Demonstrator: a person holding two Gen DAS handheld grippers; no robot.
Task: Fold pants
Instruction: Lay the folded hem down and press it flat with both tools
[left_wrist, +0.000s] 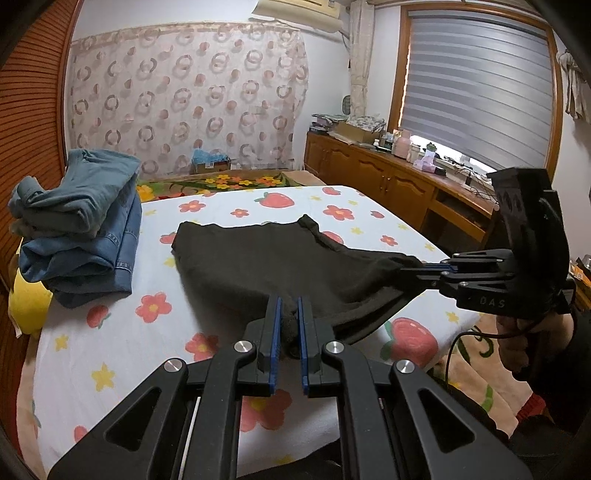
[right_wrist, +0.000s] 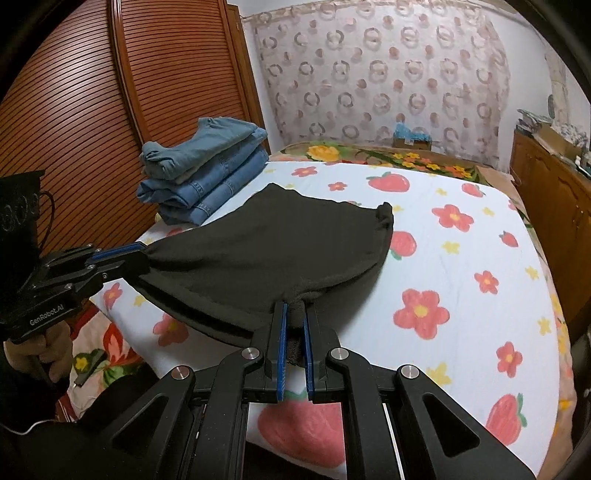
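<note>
From the left wrist view, open sheet (left_wrist: 110, 354) runs from 7 to 10 o'clock of the dark pants (left_wrist: 266, 258), wide enough for a gripper. At 10 o'clock a stack of folded jeans (left_wrist: 81, 236) blocks the far left corner, apart from the pants by a strip of sheet. At 3 o'clock the right gripper (left_wrist: 424, 264), clamped on the cloth, bars the bed edge. From the right wrist view, bare sheet (right_wrist: 480, 258) lies from 1 to 4 o'clock of the pants, while the left gripper (right_wrist: 142, 251), gripping cloth, closes off 9 o'clock.
</note>
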